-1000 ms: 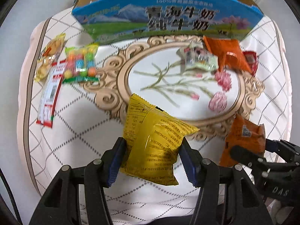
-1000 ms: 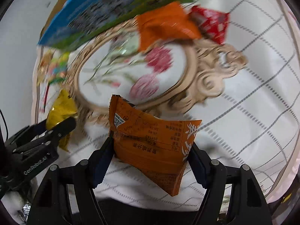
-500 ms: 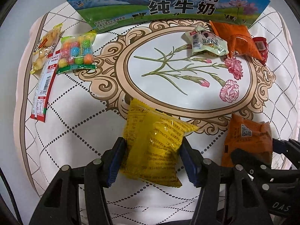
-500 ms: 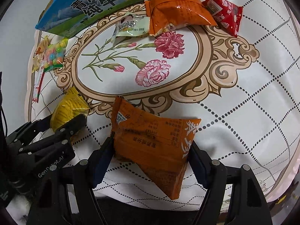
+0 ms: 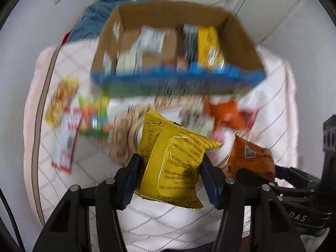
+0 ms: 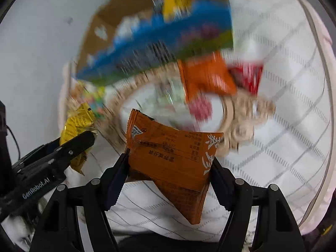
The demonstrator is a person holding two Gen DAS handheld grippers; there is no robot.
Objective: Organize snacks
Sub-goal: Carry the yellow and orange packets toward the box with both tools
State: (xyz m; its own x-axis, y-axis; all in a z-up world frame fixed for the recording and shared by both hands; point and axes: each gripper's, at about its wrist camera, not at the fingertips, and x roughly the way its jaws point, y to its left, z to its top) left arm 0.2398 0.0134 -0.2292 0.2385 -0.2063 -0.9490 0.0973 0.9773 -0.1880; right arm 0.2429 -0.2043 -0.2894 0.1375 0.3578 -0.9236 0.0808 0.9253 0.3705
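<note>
**A:** What has the left gripper [image 5: 170,174] got?

**B:** Its jaws are clenched on the yellow snack packet [image 5: 174,161], one blue pad pressing each side. The packet stands upright between them, lifted clear of the patterned cloth [image 5: 147,226], with its top edge toward the cardboard box [image 5: 174,19].

**A:** And the right gripper [image 6: 168,172]?

**B:** Same pose, level and pointing forward. Its jaws grasp the orange snack packet [image 6: 174,155], which sits tilted, one corner hanging down below the pads. In the left wrist view that gripper shows at the lower right, just beside the left one, so the two are held side by side over the near edge of the cloth.

**A:** Where is the box?

**B:** At the far edge of the cloth, ahead of both grippers. It is open at the top, with a blue and green printed front, and there are packets inside, one of them yellow; blur hides the rest.

**A:** Anything left lying out?

**B:** Yes. Another orange packet [image 6: 206,77] and a red packet [image 6: 248,77] lie near the box's right end. Toward the left edge lie a colourful candy bag [image 5: 94,115] and a red and white wrapper [image 5: 66,142].
</note>
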